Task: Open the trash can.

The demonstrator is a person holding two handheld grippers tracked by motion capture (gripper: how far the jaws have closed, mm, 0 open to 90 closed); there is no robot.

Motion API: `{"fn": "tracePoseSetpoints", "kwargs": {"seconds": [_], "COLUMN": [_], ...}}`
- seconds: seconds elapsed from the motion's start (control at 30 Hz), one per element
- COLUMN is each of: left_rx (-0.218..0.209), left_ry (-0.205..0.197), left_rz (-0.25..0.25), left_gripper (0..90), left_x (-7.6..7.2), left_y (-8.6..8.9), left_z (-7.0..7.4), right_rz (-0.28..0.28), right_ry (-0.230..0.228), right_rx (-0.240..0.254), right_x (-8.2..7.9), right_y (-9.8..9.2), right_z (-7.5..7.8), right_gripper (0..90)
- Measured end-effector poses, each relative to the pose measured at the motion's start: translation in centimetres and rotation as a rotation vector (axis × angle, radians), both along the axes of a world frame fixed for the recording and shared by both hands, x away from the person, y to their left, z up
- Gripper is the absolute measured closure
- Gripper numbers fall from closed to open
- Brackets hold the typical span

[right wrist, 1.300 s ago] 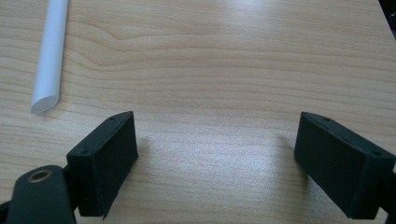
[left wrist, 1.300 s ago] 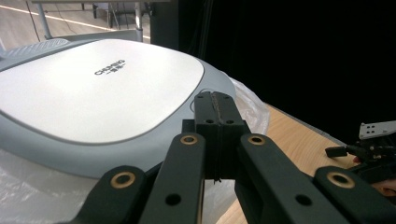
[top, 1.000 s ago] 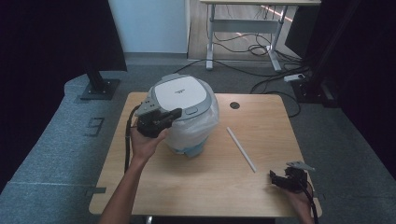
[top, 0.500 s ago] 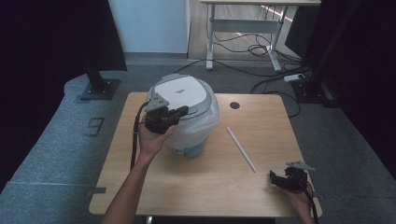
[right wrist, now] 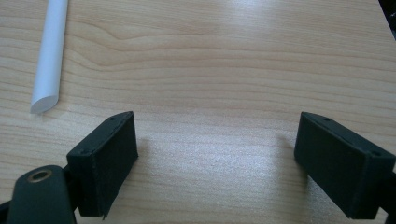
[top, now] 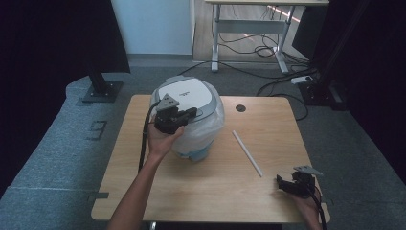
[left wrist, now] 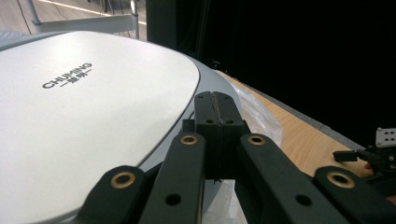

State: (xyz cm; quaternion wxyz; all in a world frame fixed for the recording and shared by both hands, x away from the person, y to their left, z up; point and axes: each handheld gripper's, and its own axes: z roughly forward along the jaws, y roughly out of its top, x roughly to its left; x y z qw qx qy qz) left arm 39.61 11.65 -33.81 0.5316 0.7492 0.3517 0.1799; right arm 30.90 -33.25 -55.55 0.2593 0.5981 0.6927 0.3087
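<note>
A white and grey rice cooker point(top: 189, 98) wrapped in clear plastic point(top: 210, 132) stands on the wooden table point(top: 215, 191) at the back left. Its flat lid point(left wrist: 84, 116) carries a printed brand name. My left gripper point(top: 191, 112) hovers over the lid's front rim, jaws shut together with nothing between them; in the left gripper view its closed tips point(left wrist: 215, 109) lie just above the lid's edge. My right gripper point(top: 281, 183) rests at the table's front right corner, open, its pads point(right wrist: 107, 158) wide apart over bare wood.
A white tube point(top: 247, 153) lies diagonally on the table right of the cooker; its cut end point(right wrist: 46, 100) is near my right gripper. A round cable hole point(top: 241, 108) sits at the table's back. Dark curtains, a desk frame and cables stand behind.
My left hand has moved right and toward the cooker's lid, bringing the shut gripper over the lid's front rim. The right gripper has stayed in place.
</note>
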Motion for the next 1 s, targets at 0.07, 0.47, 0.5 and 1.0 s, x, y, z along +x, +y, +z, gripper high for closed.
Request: {"fn": "tracePoseSetpoints", "kwargs": {"seconds": [0.07,0.47,0.5,1.0], "left_rx": [0.005,0.003,0.006,0.009], "left_ry": [0.002,0.012,0.009,0.021], "left_rz": [0.002,0.001,0.003,-0.003], "left_gripper": [90.0,90.0,90.0,90.0], "left_x": [0.12,0.27,0.23,0.28], "left_y": [-0.08,-0.44,-0.50,-0.52], "left_z": [-0.09,-0.12,-0.11,-0.09], "right_rz": [0.000,0.000,0.000,-0.001], "right_ry": [0.000,0.000,0.000,0.000], "right_rx": [0.000,0.000,0.000,0.001], "right_x": [0.00,0.00,0.00,-0.01], "right_y": [0.00,0.00,0.00,0.01], "right_z": [0.00,0.00,0.00,0.00], "right_gripper": [13.0,13.0,13.0,13.0]}}
